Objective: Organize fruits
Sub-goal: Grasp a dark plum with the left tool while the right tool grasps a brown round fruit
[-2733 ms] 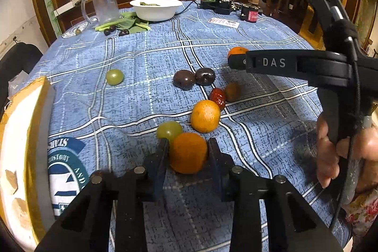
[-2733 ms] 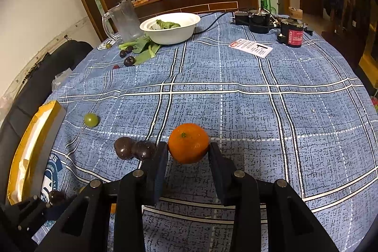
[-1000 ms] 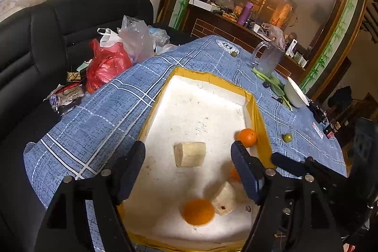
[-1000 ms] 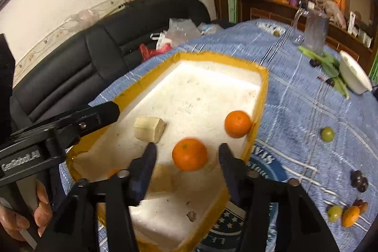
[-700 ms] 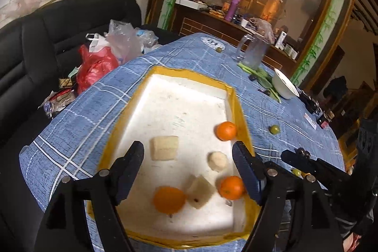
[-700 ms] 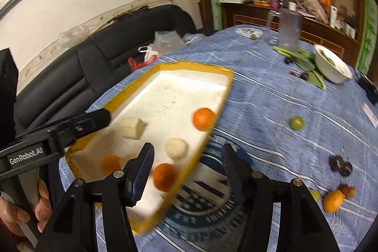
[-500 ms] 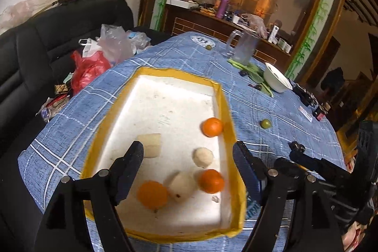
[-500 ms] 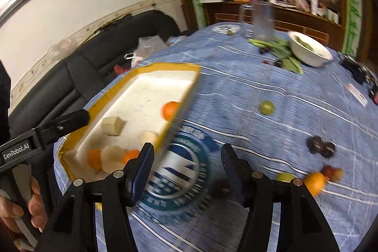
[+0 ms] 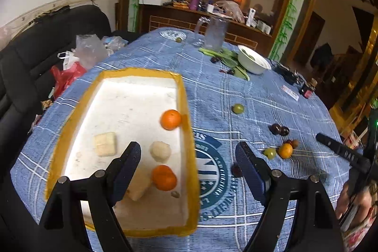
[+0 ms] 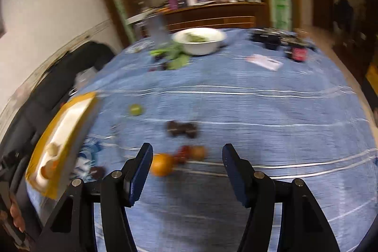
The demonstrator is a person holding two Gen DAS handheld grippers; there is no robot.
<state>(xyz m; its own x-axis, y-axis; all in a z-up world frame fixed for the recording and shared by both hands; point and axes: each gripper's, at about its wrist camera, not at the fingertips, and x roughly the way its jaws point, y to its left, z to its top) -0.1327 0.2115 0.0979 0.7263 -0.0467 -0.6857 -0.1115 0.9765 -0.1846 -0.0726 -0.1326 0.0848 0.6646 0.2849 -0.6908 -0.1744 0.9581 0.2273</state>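
Note:
A yellow-rimmed white foam tray (image 9: pixel 184 96) lies on the blue checked tablecloth; it also shows at the left of the blurred right wrist view (image 10: pixel 68 134). Two oranges (image 9: pixel 170 119) (image 9: pixel 164 177) and pale foam lumps (image 9: pixel 160 151) sit in it. Loose on the cloth are an orange (image 9: pixel 285 150) (image 10: pixel 162 164), green fruits (image 9: pixel 269 153) (image 9: pixel 238 108), two dark plums (image 9: pixel 279 129) (image 10: pixel 182 128) and small red-brown fruits (image 10: pixel 191 152). My left gripper (image 9: pixel 189 155) is open and empty above the tray's right rim. My right gripper (image 10: pixel 185 157) is open and empty above the loose orange.
A white bowl (image 9: pixel 254 60) with greens, a glass jug (image 9: pixel 213 33), leafy stalks, a card and dark gadgets (image 10: pixel 271 39) stand at the table's far side. A black sofa with plastic bags (image 9: pixel 70 67) is left of the table. The other gripper's arm (image 9: pixel 342 152) reaches in at right.
Both grippers dropped their oranges into the tray and opened. The left has pulled back and turned right; the right has swung quickly right, away from the tray, over the loose fruit.

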